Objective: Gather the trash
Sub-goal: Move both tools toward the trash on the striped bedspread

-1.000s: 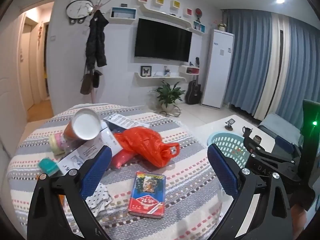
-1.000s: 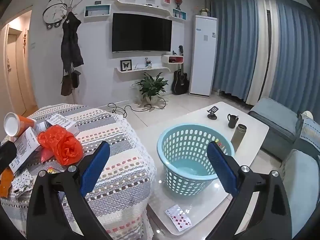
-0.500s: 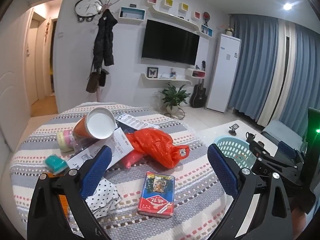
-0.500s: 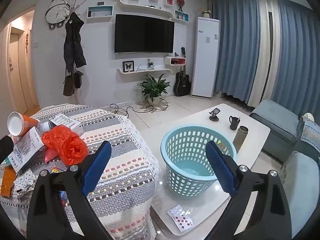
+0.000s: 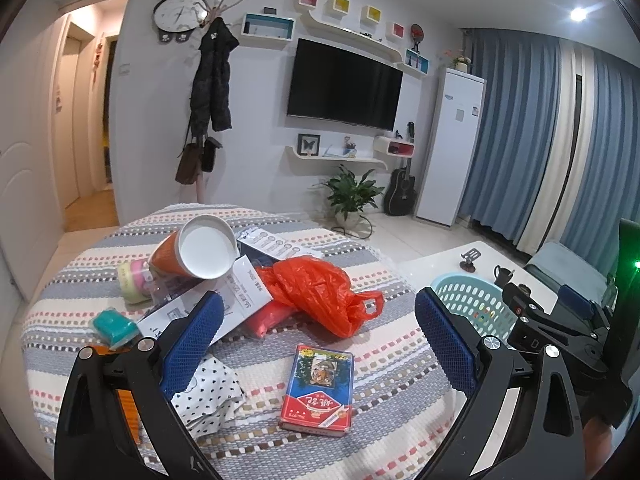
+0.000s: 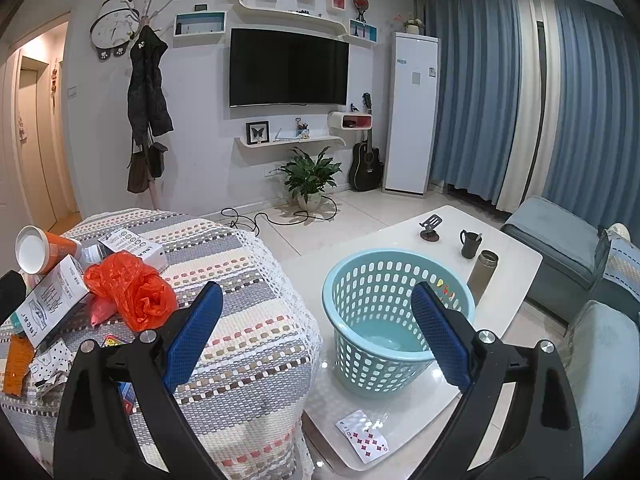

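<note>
Trash lies on a striped cloth-covered table (image 5: 380, 360): an orange plastic bag (image 5: 316, 288), an orange paper cup (image 5: 196, 252) on its side, white boxes (image 5: 236, 292), a red-and-blue card box (image 5: 318, 388), a teal item (image 5: 114, 322) and dotted paper (image 5: 208, 396). My left gripper (image 5: 316, 332) is open and empty above the table, over the card box. My right gripper (image 6: 316, 328) is open and empty between the table edge and a light blue basket (image 6: 396, 320). The bag (image 6: 132, 288) and cup (image 6: 40, 248) also show in the right wrist view.
The basket stands on a white coffee table (image 6: 516, 256) with a playing card (image 6: 362, 434), a black mug (image 6: 470, 242), a metal bottle (image 6: 484, 270) and a phone stand (image 6: 430, 228). A grey sofa (image 6: 560, 248) is at right. The right gripper's body (image 5: 560, 332) shows in the left view.
Both views have shifted slightly: the table's trash sits a little further right and lower in each frame. Both grippers stay open and empty.
</note>
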